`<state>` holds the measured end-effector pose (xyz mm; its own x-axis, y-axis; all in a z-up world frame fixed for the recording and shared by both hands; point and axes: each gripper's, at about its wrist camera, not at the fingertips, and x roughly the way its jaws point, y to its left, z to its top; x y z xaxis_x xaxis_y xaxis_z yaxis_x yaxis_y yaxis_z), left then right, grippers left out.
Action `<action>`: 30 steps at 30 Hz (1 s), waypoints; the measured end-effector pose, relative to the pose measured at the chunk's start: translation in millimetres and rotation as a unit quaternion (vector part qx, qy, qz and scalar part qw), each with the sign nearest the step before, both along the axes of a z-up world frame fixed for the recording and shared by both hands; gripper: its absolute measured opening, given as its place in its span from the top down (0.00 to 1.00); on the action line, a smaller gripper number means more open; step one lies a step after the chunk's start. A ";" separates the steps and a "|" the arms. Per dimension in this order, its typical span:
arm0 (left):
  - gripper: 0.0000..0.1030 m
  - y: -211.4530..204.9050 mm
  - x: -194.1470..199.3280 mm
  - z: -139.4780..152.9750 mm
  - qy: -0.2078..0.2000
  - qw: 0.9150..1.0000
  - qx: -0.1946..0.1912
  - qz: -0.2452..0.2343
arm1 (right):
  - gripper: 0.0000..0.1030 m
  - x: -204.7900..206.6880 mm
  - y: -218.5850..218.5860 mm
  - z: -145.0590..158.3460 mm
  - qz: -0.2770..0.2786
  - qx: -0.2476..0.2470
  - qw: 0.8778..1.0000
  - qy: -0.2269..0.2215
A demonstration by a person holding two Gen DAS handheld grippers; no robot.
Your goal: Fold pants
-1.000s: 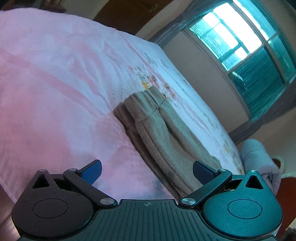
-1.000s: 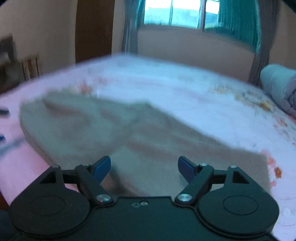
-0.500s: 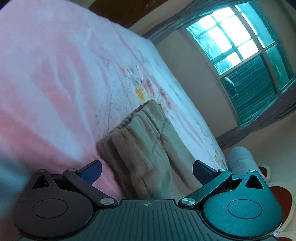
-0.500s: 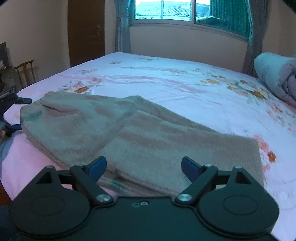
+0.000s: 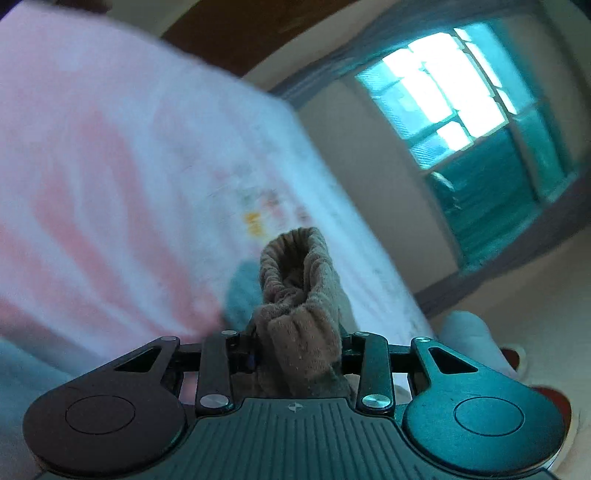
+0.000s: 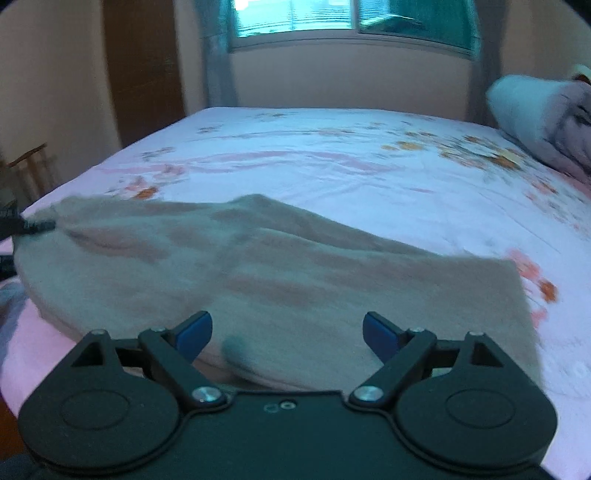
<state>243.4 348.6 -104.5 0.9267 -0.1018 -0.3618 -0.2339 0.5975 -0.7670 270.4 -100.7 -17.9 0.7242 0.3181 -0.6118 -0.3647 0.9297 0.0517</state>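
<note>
Beige fleece pants (image 6: 280, 273) lie folded lengthwise on the bed, waistband at the left, leg ends at the right. My left gripper (image 5: 299, 350) is shut on the bunched waistband (image 5: 295, 295), which stands up between its jaws. In the right wrist view the left gripper's tip (image 6: 22, 229) shows at the pants' left end. My right gripper (image 6: 286, 334) is open and empty, just above the pants' near edge around the middle.
The bed (image 6: 332, 155) has a white and pink floral sheet. A rolled grey blanket (image 6: 543, 118) lies at its far right. A wooden chair (image 6: 33, 170) and a door (image 6: 144, 70) stand to the left. A window (image 6: 351, 18) is behind.
My left gripper has moved onto the waistband and shut on it, lifting that end. My right gripper has stayed open and shifted slightly closer over the pants.
</note>
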 end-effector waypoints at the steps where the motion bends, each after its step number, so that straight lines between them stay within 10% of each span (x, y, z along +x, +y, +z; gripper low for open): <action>1: 0.66 -3.0 -0.5 8.7 -0.006 1.000 0.006 -0.007 | 0.20 -0.1 5.5 -0.6 0.006 -0.004 1.000 -0.001; 6: 0.66 -16.3 -1.6 45.5 -0.033 0.999 0.021 -0.033 | 0.11 -2.3 45.9 -39.2 0.039 -0.127 0.991 0.027; 12: 0.66 -51.1 -4.8 102.1 -0.065 0.994 0.057 -0.073 | 0.08 -5.7 42.3 -48.1 0.034 -0.117 0.993 0.003; 14: 0.66 -71.3 -2.7 120.2 -0.071 0.991 0.066 -0.089 | 0.22 -8.9 31.2 -35.1 0.024 -0.088 0.996 -0.003; 20: 0.67 -168.7 17.3 162.9 -0.097 0.976 0.091 -0.171 | 0.06 -59.3 -76.9 12.4 -0.059 0.080 0.992 -0.083; 25: 0.67 -304.1 46.0 168.6 -0.088 0.948 0.142 -0.270 | 0.06 -78.0 -193.5 21.2 -0.176 0.173 0.965 -0.087; 30: 0.66 -447.3 60.5 117.7 -0.039 0.896 0.238 -0.373 | 0.06 -92.1 -291.8 7.6 -0.273 0.251 0.926 -0.063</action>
